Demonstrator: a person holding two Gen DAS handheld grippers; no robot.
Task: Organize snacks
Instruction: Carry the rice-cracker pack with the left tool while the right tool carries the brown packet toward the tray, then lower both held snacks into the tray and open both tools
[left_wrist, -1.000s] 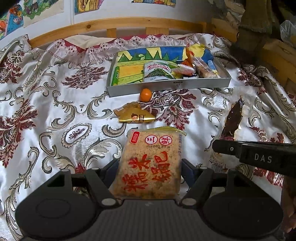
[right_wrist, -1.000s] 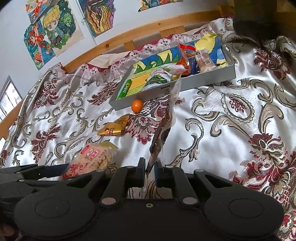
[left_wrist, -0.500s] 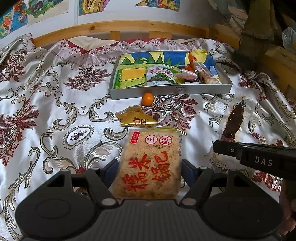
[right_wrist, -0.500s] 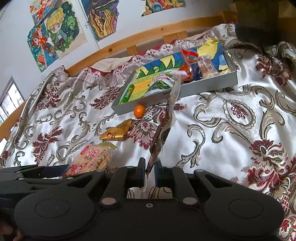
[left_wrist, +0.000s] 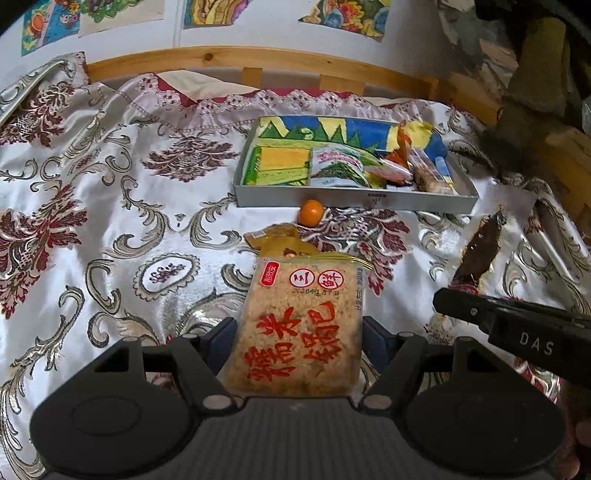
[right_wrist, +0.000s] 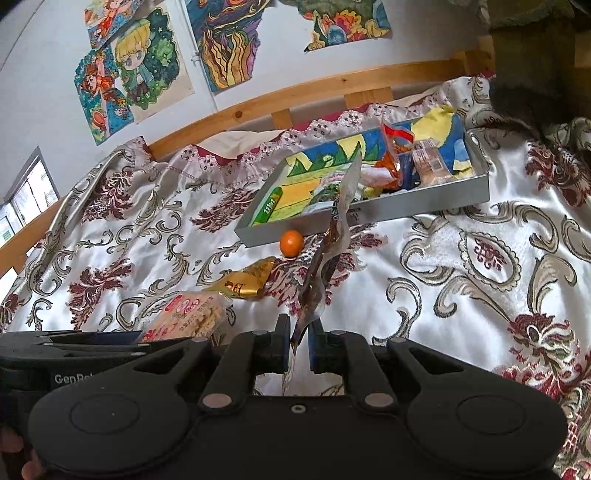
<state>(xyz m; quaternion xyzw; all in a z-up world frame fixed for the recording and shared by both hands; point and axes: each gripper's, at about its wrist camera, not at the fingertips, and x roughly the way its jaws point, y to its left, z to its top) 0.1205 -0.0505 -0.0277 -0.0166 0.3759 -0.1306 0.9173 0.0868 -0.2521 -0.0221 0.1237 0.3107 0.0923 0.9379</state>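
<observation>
My left gripper (left_wrist: 299, 332) is shut on a wide rice-cracker pack (left_wrist: 301, 325) with red characters, raised above the bed; the same pack (right_wrist: 188, 314) shows at the lower left of the right wrist view. My right gripper (right_wrist: 298, 345) is shut on the bottom edge of a clear pouch with a dark brown snack (right_wrist: 328, 251), which stands up from the jaws. That pouch (left_wrist: 480, 251) appears at the right in the left wrist view. A grey tray (left_wrist: 354, 201) with several snack packs lies further back, also seen as the tray (right_wrist: 424, 203).
A small orange (left_wrist: 311, 212) lies just before the tray's front wall, and a gold wrapped snack (left_wrist: 275, 240) lies nearer. A patterned satin bedspread (left_wrist: 110, 221) covers the bed. A wooden rail (left_wrist: 258, 62) and a wall with drawings bound the far side.
Both views have tilted up a little, so more wall shows. The rice-cracker pack and the pouch stay gripped. The pack now covers part of the gold snack in the left wrist view.
</observation>
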